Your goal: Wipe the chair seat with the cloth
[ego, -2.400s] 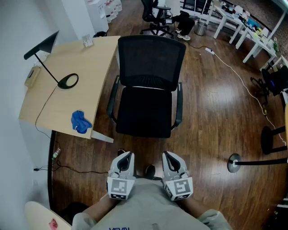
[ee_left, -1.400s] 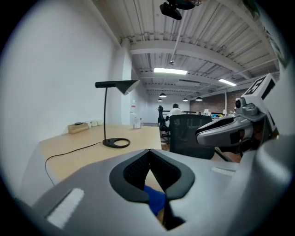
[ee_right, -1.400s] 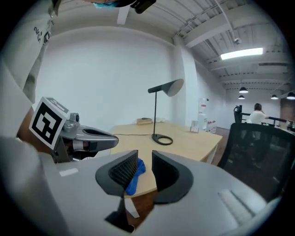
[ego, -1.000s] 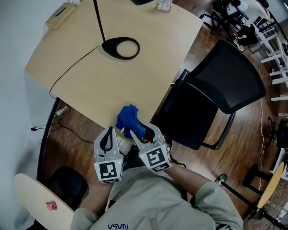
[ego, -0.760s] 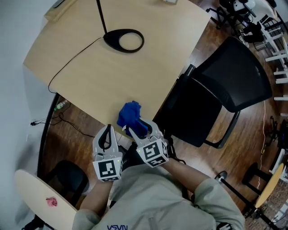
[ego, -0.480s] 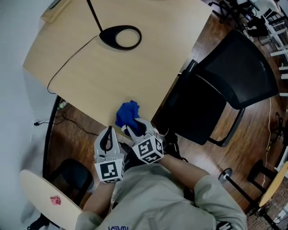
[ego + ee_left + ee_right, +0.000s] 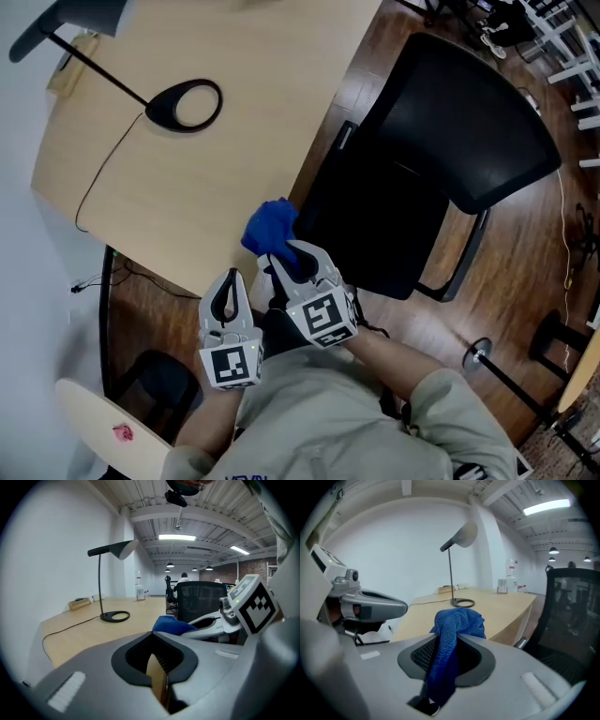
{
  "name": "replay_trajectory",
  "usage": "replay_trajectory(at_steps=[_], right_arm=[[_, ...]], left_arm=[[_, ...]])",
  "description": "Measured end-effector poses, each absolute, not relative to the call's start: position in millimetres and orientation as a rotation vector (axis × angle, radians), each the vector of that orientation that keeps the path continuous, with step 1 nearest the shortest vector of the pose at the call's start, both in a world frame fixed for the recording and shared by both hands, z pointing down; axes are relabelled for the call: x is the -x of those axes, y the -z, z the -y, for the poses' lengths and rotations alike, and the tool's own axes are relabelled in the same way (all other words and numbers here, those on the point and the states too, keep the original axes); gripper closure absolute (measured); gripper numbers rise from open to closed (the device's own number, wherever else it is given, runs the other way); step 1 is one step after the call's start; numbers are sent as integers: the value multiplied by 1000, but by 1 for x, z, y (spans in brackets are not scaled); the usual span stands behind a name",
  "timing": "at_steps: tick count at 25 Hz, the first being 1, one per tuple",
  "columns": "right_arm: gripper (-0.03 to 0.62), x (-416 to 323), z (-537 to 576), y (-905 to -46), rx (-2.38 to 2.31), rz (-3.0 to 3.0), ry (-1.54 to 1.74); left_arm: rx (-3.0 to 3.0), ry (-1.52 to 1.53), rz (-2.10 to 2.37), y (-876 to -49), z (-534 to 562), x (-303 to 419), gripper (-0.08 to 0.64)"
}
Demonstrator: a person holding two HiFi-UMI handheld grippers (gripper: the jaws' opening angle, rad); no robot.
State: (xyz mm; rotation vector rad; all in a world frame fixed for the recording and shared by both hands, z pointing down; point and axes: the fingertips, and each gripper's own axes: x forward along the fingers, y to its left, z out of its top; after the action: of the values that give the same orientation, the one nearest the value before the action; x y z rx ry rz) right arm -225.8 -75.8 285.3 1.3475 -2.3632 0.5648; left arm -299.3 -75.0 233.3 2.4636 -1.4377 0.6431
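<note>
Left gripper (image 7: 228, 281) jaws together, empty. Right gripper (image 7: 287, 255) jaws have just been closing, now clamped on the blue cloth (image 7: 270, 225) at the desk (image 7: 216, 178) edge. Best next: keep the pinch firm, lift clear, and lay the loose end flat on the black chair seat (image 7: 375, 225) beyond.

Bright, even light from ceiling strip lights (image 7: 177, 537); the 2 gripper views bulge, with black corners and soft foregrounds.
</note>
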Motion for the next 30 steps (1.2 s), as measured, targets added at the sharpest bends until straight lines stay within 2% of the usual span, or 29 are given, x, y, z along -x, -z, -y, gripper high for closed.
replay_trajectory(at_steps=[6,12,18,24,30], right_arm=[[506,78,84,-301,-1587,2228,-610],[506,-23,81,-384,-1630,2069,-737],[507,-42,116,-480,-1561,2070,-745],[508,-20,153,-568,-1522,2059,-757],[508,-17,183,-623,-1563,2021,-764]], left_arm=[[-2597,-694,1191,-256,64,160,555],[-2624,-762,1095,-318,65,65,555],[-2553,-766,1116,-389,77,31,555],[-2476,-880,1104,-465,84,50,555],[-2442,-846,1100,-517,91,49,555]])
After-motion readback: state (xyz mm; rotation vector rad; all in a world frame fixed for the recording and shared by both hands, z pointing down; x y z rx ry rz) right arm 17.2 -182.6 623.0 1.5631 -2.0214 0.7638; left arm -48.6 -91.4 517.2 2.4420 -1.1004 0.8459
